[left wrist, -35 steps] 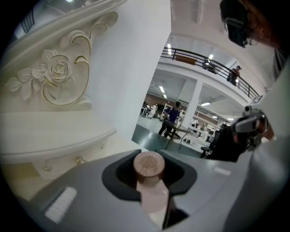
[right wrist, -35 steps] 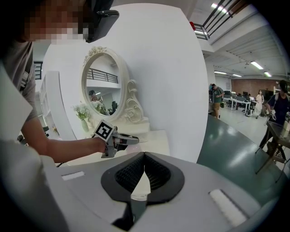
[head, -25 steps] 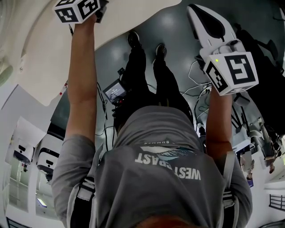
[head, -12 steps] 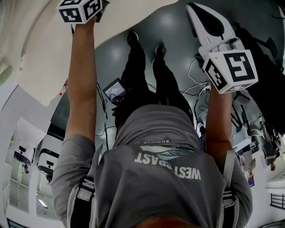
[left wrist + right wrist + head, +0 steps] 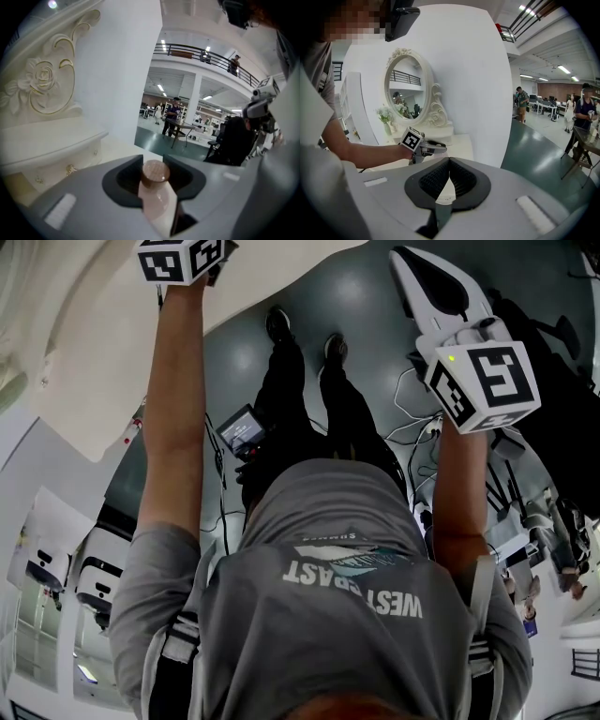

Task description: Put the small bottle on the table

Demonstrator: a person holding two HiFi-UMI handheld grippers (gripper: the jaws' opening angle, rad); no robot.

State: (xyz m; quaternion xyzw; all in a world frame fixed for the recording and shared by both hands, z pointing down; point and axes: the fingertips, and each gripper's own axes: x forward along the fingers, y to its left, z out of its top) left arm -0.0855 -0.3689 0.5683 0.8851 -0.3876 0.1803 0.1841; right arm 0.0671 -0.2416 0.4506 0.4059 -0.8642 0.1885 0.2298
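The small pink bottle [image 5: 158,199] with a brown cap stands between the jaws of my left gripper [image 5: 153,163]. Those jaws are opening; a dark gap shows on the bottle's right side. In the right gripper view the left gripper [image 5: 435,149] hovers low over the white dressing table [image 5: 461,140], the bottle hidden there. In the head view only its marker cube [image 5: 183,259] shows at the top edge. My right gripper [image 5: 405,257] is held out over the grey floor, off the table, its jaws [image 5: 450,161] shut with nothing in them.
An oval mirror [image 5: 405,89] in a carved frame and a small vase of flowers [image 5: 385,118] stand at the back of the table. A carved drawer block [image 5: 51,140] rises left of the bottle. A white wall [image 5: 117,70] lies behind; cables [image 5: 417,427] trail on the floor.
The left gripper's marker cube has slid a little up and to the right in the head view, farther over the table. The right gripper has barely moved.
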